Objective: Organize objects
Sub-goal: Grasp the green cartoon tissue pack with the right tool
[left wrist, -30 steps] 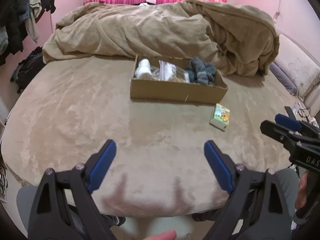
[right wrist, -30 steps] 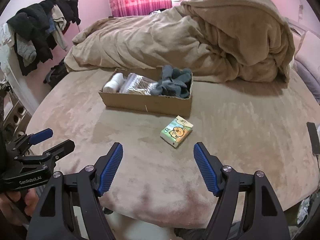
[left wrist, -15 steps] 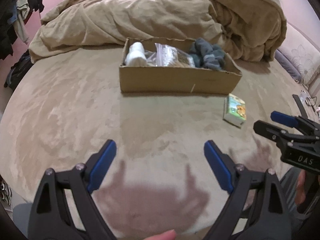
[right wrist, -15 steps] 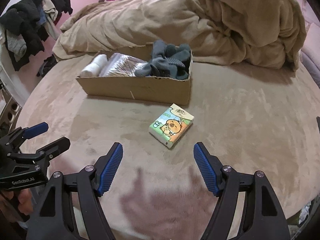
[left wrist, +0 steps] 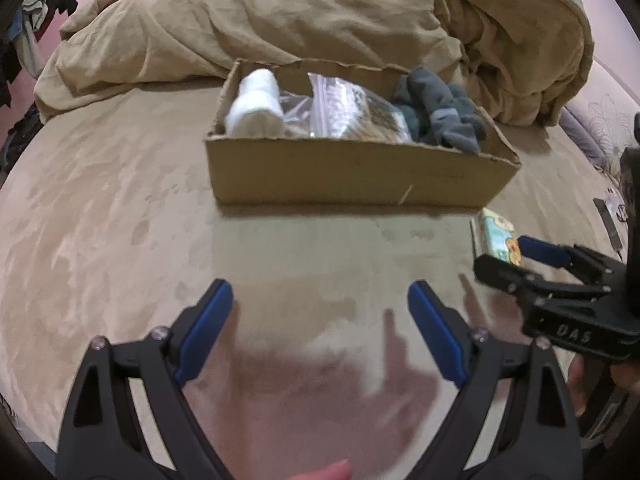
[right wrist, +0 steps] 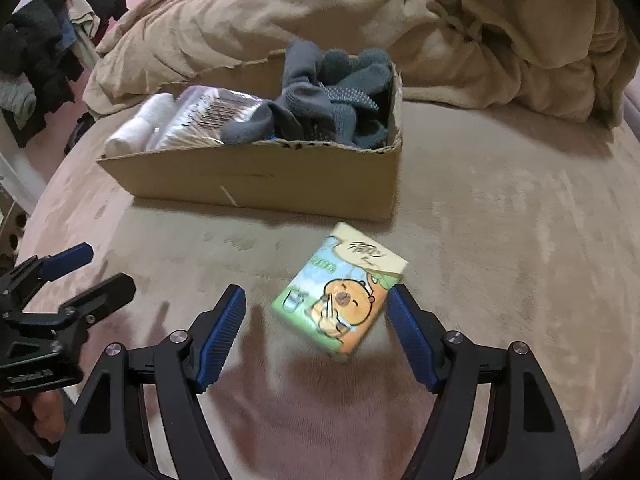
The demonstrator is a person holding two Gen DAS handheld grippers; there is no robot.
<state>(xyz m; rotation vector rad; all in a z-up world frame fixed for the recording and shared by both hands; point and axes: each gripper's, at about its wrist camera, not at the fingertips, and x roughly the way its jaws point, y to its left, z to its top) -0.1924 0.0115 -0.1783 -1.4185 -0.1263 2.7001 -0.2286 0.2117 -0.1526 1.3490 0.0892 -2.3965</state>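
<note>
A small tissue pack (right wrist: 340, 300) printed with a cartoon bear lies on the beige bed cover, just in front of the cardboard box (right wrist: 260, 180). My right gripper (right wrist: 316, 308) is open and low over the pack, which sits between its blue pads without touching them. In the left wrist view the same pack (left wrist: 496, 236) shows at the right, partly behind the right gripper (left wrist: 516, 256). My left gripper (left wrist: 320, 300) is open over bare cover, short of the box (left wrist: 352, 176). The box holds a white roll (left wrist: 256, 104), a clear zip bag (left wrist: 348, 108) and grey socks (left wrist: 440, 116).
A crumpled beige duvet (right wrist: 360, 16) is heaped behind the box. Dark clothes (right wrist: 44, 52) hang at the left wall. A phone and cable (left wrist: 612, 220) lie near the bed's right edge. A lilac pillow (left wrist: 596, 124) lies at the far right.
Both grippers have come down and forward toward the box. The tissue pack now sits between the right gripper's pads; the box looms larger in the left view. Neither gripper's opening has changed.
</note>
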